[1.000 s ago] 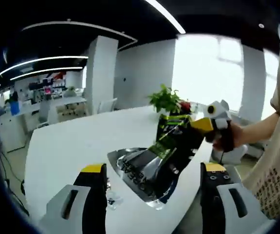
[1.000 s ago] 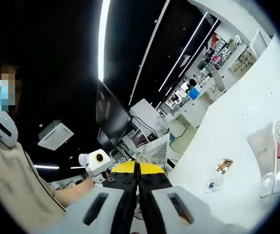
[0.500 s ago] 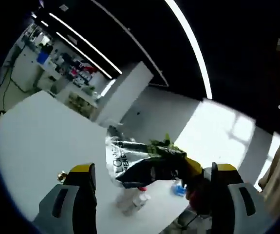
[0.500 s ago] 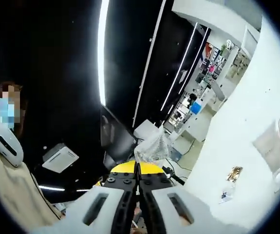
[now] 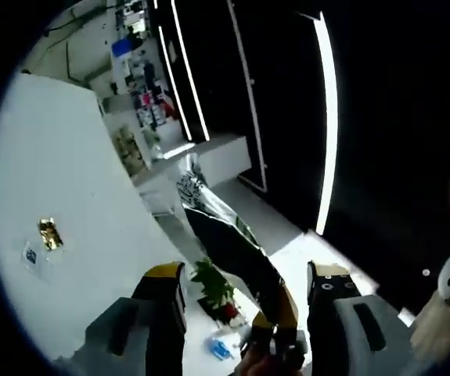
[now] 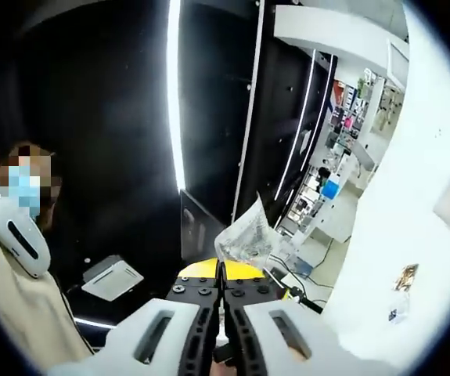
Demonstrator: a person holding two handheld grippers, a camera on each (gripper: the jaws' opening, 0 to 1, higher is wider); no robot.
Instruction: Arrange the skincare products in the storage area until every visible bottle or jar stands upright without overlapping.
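While the right gripper (image 6: 221, 270) pinches a clear crinkled bag (image 6: 248, 235), the views tilt up toward the dark ceiling.
Its jaws are pressed together on the bag's edge. The left gripper (image 5: 244, 278) stands spread, the shiny bag between its jaws; contents cannot be told. A small gold item (image 5: 49, 233) lies on the white table (image 5: 76, 204).

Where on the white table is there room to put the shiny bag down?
The white table looks bare around the small gold wrapper, toward its far edge. The right gripper pinches the crinkly silver bag. It looks more crowded near the potted green plant.
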